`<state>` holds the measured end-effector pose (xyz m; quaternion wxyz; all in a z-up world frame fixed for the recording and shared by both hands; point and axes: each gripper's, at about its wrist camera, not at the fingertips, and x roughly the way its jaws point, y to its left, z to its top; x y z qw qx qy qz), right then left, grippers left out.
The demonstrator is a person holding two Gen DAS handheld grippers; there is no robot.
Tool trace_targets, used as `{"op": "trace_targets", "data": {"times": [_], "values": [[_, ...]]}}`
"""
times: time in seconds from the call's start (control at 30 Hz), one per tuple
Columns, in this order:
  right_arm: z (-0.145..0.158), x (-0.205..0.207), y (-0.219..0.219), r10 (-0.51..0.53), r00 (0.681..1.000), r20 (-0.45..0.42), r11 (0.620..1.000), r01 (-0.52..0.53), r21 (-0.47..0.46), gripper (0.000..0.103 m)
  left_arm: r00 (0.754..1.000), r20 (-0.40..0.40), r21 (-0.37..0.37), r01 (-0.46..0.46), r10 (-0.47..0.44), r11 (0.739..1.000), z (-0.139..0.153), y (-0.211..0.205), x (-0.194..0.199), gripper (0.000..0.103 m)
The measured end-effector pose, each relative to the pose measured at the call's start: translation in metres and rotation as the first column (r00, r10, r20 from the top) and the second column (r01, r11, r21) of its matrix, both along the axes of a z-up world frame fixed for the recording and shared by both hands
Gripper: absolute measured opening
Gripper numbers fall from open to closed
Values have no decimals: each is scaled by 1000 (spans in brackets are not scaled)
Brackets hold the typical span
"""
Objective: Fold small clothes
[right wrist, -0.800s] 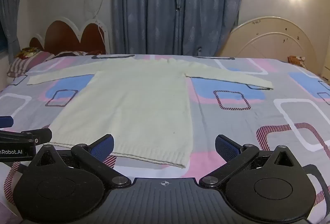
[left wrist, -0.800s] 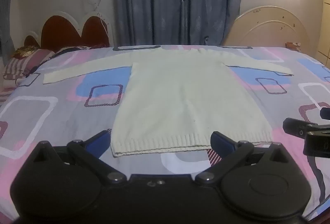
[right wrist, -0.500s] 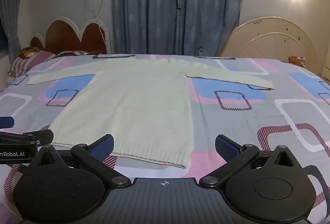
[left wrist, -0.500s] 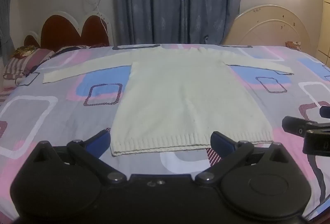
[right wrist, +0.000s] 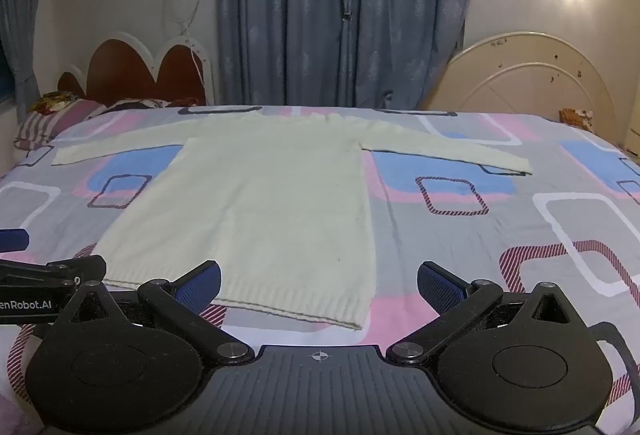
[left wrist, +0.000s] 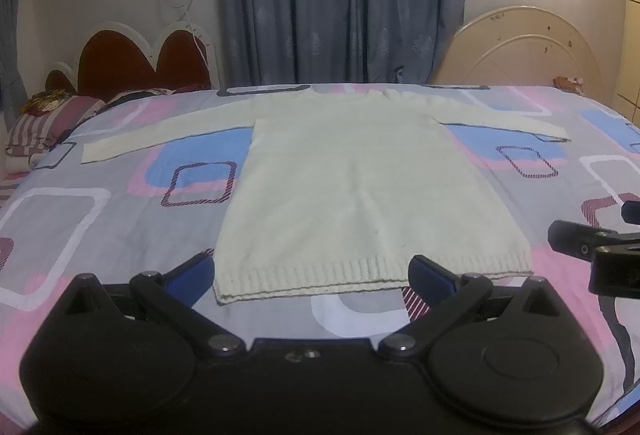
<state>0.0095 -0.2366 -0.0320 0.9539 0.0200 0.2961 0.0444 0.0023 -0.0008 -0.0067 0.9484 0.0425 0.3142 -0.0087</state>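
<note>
A cream knitted sweater (left wrist: pixel 356 179) lies flat on the bed, hem towards me, both sleeves spread out sideways. It also shows in the right wrist view (right wrist: pixel 264 203). My left gripper (left wrist: pixel 312 273) is open and empty, hovering just in front of the ribbed hem (left wrist: pixel 372 275), its blue pads on either side of the hem's left part. My right gripper (right wrist: pixel 318 283) is open and empty, in front of the hem's right corner (right wrist: pixel 352 323). Each gripper shows at the edge of the other's view.
The bed has a grey, pink and blue patterned sheet (left wrist: pixel 120 211). Striped pillows (left wrist: pixel 44 127) and a red headboard (left wrist: pixel 136 63) are at the far left. A cream headboard (right wrist: pixel 528 79) and blue curtains (right wrist: pixel 340 7) stand behind.
Both grippers have shifted very slightly; the sweater has not moved and both stay open.
</note>
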Motion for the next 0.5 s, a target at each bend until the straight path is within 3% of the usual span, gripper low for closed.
{"op": "trace_targets", "data": {"times": [0.5], "values": [[-1,2,2,0,1000,-2,1000,0,-1,103,1000,-5,0,4,-4,1000,0,1,0,103]]}}
